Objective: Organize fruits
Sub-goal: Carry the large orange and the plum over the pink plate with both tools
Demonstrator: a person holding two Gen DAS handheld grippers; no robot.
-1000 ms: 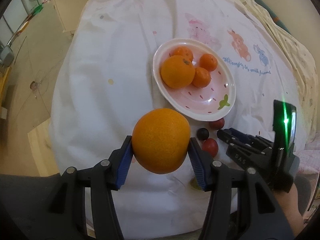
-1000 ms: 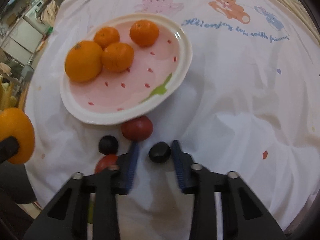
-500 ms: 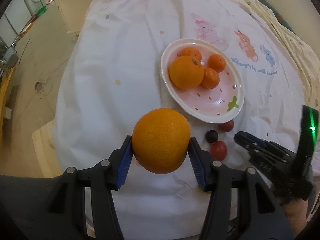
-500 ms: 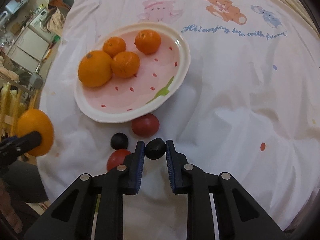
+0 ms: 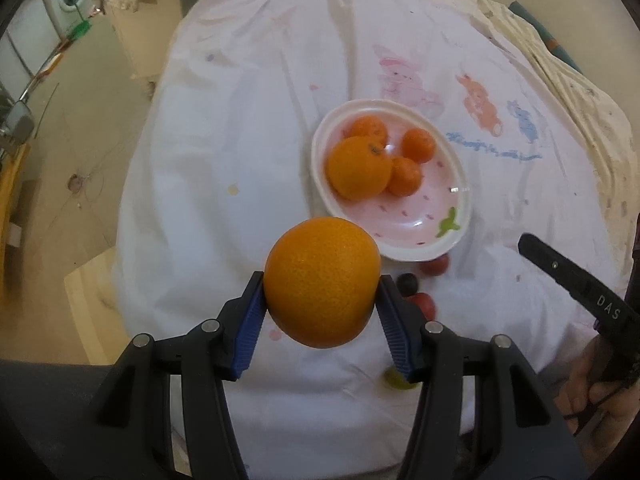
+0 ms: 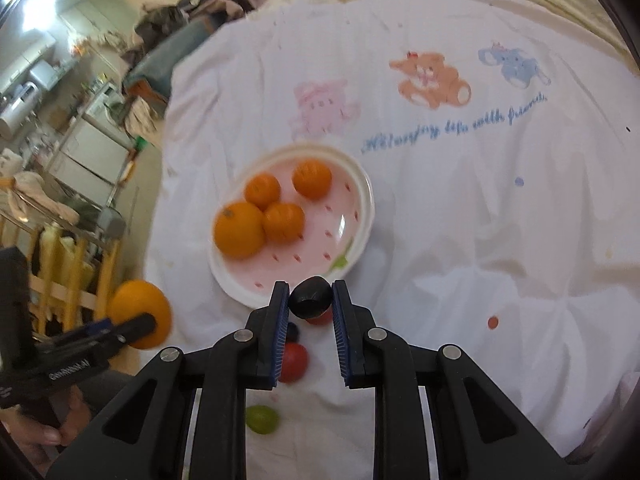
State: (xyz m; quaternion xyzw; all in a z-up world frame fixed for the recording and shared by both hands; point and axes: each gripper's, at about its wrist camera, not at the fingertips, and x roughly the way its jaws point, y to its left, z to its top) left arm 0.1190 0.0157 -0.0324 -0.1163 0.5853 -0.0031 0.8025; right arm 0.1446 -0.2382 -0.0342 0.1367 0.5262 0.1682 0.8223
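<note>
plate (image 6: 362, 216): glossy, likely ceramic | orange (image 5: 322, 286): pebbled | tablecloth (image 6: 460, 240): matt cloth

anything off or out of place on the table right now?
Minor only. Small fruits lie loose on the stained white cloth instead of the plate: two red ones, a dark one, a green one. No spills or damage visible.

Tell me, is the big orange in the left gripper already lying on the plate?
No, the big orange is clamped in the left gripper, held short of the plate.
</note>
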